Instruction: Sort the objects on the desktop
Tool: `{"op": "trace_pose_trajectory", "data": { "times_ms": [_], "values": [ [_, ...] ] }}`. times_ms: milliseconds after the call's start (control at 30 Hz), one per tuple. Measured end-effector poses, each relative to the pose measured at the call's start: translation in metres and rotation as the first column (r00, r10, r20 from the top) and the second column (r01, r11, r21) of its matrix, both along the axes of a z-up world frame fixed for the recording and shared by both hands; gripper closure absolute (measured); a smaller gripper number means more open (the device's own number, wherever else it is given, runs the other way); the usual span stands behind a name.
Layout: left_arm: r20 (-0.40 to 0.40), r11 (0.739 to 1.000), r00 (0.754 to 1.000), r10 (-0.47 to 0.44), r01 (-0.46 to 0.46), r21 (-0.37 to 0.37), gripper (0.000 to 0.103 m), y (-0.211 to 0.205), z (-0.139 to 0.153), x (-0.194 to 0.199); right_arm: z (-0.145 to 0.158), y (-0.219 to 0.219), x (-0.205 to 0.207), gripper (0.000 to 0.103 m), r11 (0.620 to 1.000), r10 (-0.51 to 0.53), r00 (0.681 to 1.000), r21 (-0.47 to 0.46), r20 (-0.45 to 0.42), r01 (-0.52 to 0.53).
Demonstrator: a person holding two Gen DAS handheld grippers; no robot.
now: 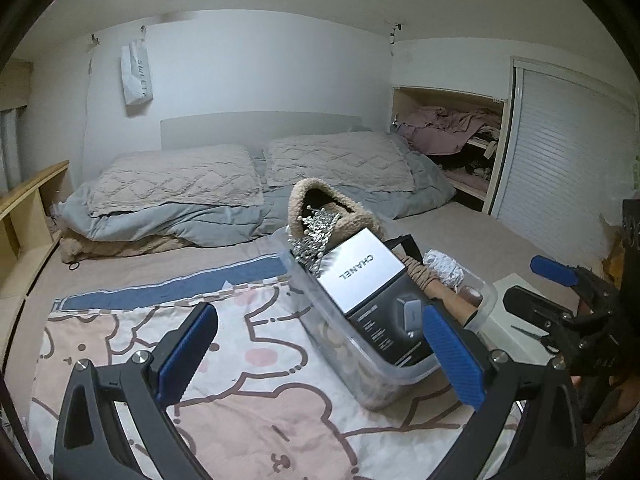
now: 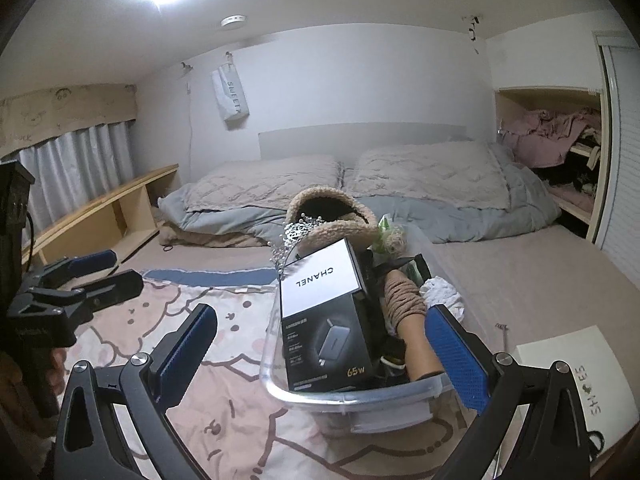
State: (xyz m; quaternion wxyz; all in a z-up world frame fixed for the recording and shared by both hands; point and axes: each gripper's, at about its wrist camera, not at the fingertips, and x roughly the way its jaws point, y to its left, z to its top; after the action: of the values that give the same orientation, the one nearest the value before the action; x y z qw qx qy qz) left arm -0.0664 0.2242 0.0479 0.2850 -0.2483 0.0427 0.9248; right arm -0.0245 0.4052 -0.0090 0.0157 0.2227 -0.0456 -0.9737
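Bin: clear plastic storage bin (image 2: 280,384) sits on the pink cartoon-print blanket (image 1: 256,400) on the bed, centre-right of both views. Inside: black 65W charger box (image 2: 332,344), white CHANEL box (image 2: 320,280) on top of it, beige fleece slipper (image 1: 320,200), silver beaded piece (image 1: 316,232). Left gripper (image 1: 316,352) fingers spread wide, empty. Right gripper (image 2: 324,352) fingers also apart, holding nothing. White shoe box (image 2: 576,368) lower right.

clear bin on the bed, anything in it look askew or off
Yes. The clear bin is overfilled: the Chanel box lies tilted on the black charger box, well above the rim, and a fuzzy beige bag leans at the far end.
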Motion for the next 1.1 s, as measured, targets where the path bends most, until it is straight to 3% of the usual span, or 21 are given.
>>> {"op": "trace_pose_trajectory", "data": {
  "times_ms": [1100],
  "values": [
    [0.021, 0.995, 0.998, 0.052, -0.05, -0.091, 0.0, -0.036, -0.024, 0.031, -0.034, -0.01, 0.037, 0.0, 0.996, -0.063, 0.997, 0.069, 0.047, 0.06]
  ]
}}
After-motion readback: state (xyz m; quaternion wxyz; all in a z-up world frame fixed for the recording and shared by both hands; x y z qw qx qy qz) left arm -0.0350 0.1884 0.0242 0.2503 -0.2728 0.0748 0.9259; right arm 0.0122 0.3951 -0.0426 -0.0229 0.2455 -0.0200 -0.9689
